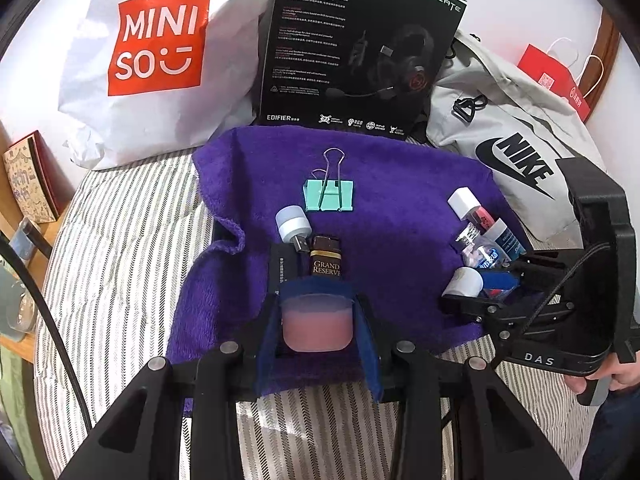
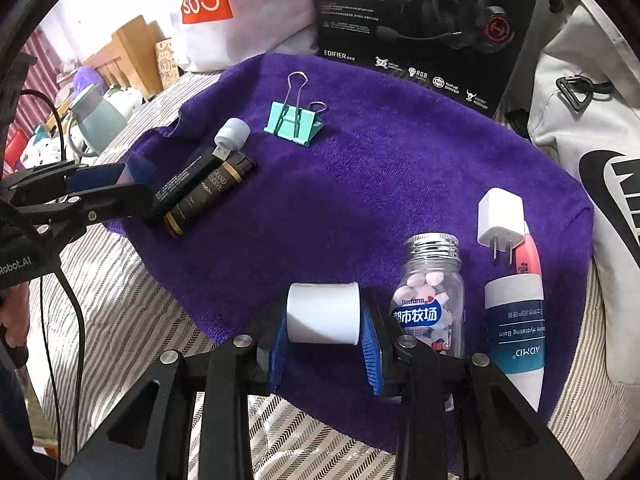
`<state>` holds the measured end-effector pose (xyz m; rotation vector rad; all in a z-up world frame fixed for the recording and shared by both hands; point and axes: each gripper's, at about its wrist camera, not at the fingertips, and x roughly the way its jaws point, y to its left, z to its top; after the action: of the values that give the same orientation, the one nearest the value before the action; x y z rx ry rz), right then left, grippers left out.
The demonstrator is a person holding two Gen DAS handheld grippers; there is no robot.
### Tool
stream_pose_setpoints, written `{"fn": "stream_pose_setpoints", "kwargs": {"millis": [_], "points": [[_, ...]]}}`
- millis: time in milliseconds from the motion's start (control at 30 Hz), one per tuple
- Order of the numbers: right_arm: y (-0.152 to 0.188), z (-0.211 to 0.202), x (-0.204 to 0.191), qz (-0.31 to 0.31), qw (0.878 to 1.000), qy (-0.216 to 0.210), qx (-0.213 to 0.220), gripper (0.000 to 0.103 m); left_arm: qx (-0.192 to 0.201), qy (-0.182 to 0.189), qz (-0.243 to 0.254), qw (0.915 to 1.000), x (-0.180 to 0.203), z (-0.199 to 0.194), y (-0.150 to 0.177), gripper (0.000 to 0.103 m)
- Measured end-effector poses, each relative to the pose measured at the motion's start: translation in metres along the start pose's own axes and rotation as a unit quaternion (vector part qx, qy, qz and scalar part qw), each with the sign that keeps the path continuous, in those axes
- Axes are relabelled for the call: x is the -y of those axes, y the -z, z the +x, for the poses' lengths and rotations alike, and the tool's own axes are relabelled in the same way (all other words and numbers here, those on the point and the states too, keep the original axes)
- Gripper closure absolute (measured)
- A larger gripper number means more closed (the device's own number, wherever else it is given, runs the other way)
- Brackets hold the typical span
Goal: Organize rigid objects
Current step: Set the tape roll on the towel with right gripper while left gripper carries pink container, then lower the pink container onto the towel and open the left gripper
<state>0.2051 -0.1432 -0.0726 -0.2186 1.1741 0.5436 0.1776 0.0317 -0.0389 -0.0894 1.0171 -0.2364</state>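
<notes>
A purple towel (image 1: 380, 208) lies spread over a striped bed (image 1: 120, 240), and the small things sit on it in two loose groups. The left hand-held gripper (image 1: 316, 320) is clamped on a pink translucent jar (image 1: 316, 326), its blue pads (image 1: 266, 344) pressed against the jar's sides at the towel's near edge. Just beyond the jar lies a dark tube (image 1: 326, 260) marked Grand Reserve, beside a black stick (image 1: 286, 264), with a small white USB lamp (image 1: 293, 226) touching their far ends. A mint binder clip (image 1: 329, 195) lies farther back, near the middle of the towel and apart from the rest. The right hand-held gripper (image 2: 324, 320) is clamped on a white cylinder (image 2: 323, 314), held on its side between ribbed blue pads (image 2: 370, 344), low over the towel's near right part. Just right of it lies a clear bottle (image 2: 430, 300) with a metal screw cap and pink tablets inside, and next to that a white and teal balm tube (image 2: 516, 328). A white plug adapter (image 2: 500, 220) rests against the tube's pink far end. Behind the towel stand a white Miniso bag (image 1: 156, 52) and a black headset box (image 1: 352, 48), with a grey Nike bag (image 1: 516, 132) to the right. A hand (image 1: 624, 376) grips the right tool's handle at the edge of the left view.
</notes>
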Motion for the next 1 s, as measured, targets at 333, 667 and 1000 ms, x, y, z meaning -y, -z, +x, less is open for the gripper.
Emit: {"fn": "stream_pose_setpoints", "kwargs": {"millis": [333,667,1000], "points": [[0.008,-0.022,0.017,0.019,1.0,-0.019,0.006,0.049,-0.012,0.005,0.009,0.9999,0.011,0.015,-0.01,0.068],[0.034,-0.063,0.026,0.038,0.998,-0.002,0.04,0.042,-0.018,0.013,0.019,0.9996,0.026,0.041,-0.03,0.068],[0.074,-0.081,0.034,0.088,0.995,0.0,0.042,0.042,-0.023,0.013,0.037,0.999,0.047,0.069,-0.048,0.068]]}}
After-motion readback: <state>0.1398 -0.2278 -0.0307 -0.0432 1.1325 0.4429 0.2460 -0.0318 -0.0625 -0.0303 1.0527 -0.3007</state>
